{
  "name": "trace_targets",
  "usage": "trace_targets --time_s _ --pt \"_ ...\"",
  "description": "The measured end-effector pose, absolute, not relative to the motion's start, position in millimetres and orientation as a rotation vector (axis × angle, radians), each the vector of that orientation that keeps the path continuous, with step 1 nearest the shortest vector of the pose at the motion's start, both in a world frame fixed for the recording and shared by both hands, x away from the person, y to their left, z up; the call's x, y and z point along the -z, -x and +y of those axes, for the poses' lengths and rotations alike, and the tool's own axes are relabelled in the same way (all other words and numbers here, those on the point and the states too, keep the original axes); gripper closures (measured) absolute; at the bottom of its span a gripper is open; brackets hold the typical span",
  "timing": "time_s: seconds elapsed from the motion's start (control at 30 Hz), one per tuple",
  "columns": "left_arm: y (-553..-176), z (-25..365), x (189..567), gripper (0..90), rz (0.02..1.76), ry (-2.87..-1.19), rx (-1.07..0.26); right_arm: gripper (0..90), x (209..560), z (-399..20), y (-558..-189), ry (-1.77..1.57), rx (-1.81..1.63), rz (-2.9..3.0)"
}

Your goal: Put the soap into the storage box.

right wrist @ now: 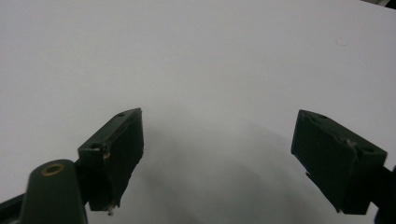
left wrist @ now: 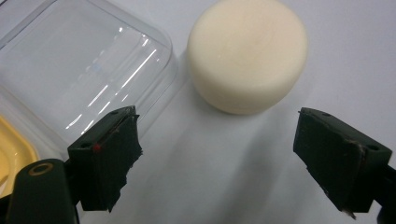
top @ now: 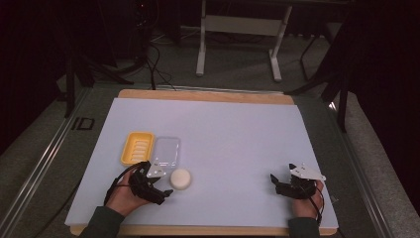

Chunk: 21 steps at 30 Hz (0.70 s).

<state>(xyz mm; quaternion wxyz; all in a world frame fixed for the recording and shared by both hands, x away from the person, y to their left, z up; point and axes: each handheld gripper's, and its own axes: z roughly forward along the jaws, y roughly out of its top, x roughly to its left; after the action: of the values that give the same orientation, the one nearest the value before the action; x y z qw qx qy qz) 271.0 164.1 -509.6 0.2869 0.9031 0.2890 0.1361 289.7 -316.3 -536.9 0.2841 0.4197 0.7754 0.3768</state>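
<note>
Starting at my left, the yellow tray (top: pixel 136 148) sits just beyond and slightly outboard of my left gripper (top: pixel 157 191), and in the left gripper view I catch a yellow corner of it (left wrist: pixel 11 151) at the lower left edge. Next to it, touching along its side, lies the clear plastic lid (top: pixel 167 150); in the left gripper view it (left wrist: pixel 74 70) spreads out ahead of my left-hand jaw, whose tip overlaps its near rim. I cannot tell whether that jaw touches it.

My left gripper (left wrist: pixel 217 156) has its jaws spread wide with nothing between them but bare white sheet (top: pixel 237 139). The round cream soap bar (left wrist: pixel 247 53) rests flat on the sheet just ahead of the gap, a little toward the right-hand jaw, close beside the lid's corner. From the high view the bar (top: pixel 181 179) lies just off the gripper's tips.

Well apart, at my far right, the right gripper (top: pixel 277 184) rests low over the sheet, and in its own view the gripper (right wrist: pixel 217 156) is likewise spread wide, holding nothing, with plain white surface ahead.
</note>
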Motion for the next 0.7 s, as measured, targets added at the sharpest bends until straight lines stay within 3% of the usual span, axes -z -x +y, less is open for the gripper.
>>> trace_targets --time_s 0.7 --pt "-276.7 151.3 513.8 12.8 0.740 -2.401 -0.345 16.9 536.9 -316.2 -289.7 -1.122 -1.008 2.075"
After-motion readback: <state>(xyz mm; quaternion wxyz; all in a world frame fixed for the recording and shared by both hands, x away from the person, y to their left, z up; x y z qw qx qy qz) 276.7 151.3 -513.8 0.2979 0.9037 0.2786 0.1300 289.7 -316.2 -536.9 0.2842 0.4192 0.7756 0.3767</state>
